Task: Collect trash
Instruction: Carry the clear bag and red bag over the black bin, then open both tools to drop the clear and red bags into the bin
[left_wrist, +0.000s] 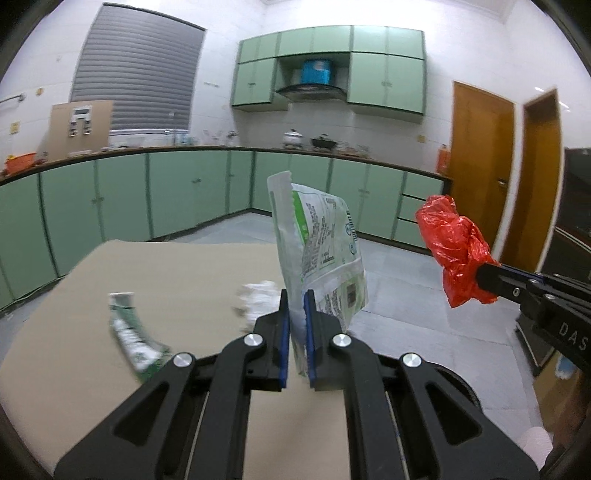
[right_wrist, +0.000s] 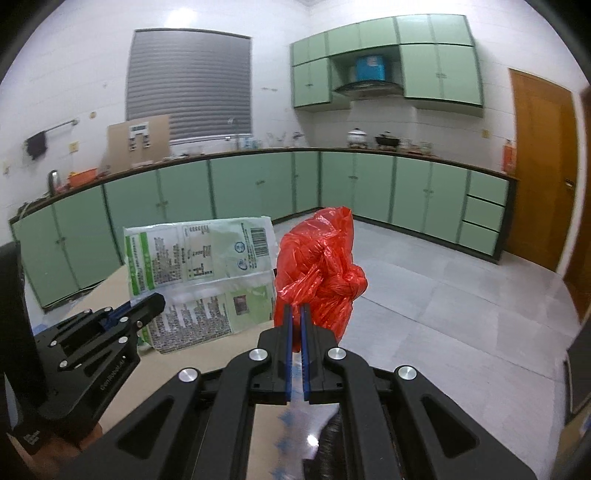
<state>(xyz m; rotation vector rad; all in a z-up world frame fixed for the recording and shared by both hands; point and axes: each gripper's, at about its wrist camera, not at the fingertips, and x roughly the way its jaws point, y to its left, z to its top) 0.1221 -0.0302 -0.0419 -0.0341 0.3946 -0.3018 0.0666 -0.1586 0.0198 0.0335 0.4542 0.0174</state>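
Note:
My left gripper (left_wrist: 297, 295) is shut on a white and green food pouch (left_wrist: 317, 236), which it holds upright above the tan table (left_wrist: 177, 269). From the right wrist view the same pouch (right_wrist: 199, 273) shows its printed back, pinched by the left gripper (right_wrist: 160, 299). My right gripper (right_wrist: 294, 308) is shut on a crumpled red plastic bag (right_wrist: 317, 269), lifted over the table's right edge. The left wrist view has that red bag (left_wrist: 456, 247) at the right, held by the right gripper (left_wrist: 480, 275). A green and white wrapper (left_wrist: 135, 336) and crumpled white paper (left_wrist: 258, 295) lie on the table.
Green base cabinets (left_wrist: 166, 199) run along the far walls under a counter with pots. Grey tiled floor (right_wrist: 443, 295) lies to the right of the table. Wooden doors (left_wrist: 480, 166) stand at the right. Something dark with blue-printed plastic (right_wrist: 295, 435) sits below my right gripper.

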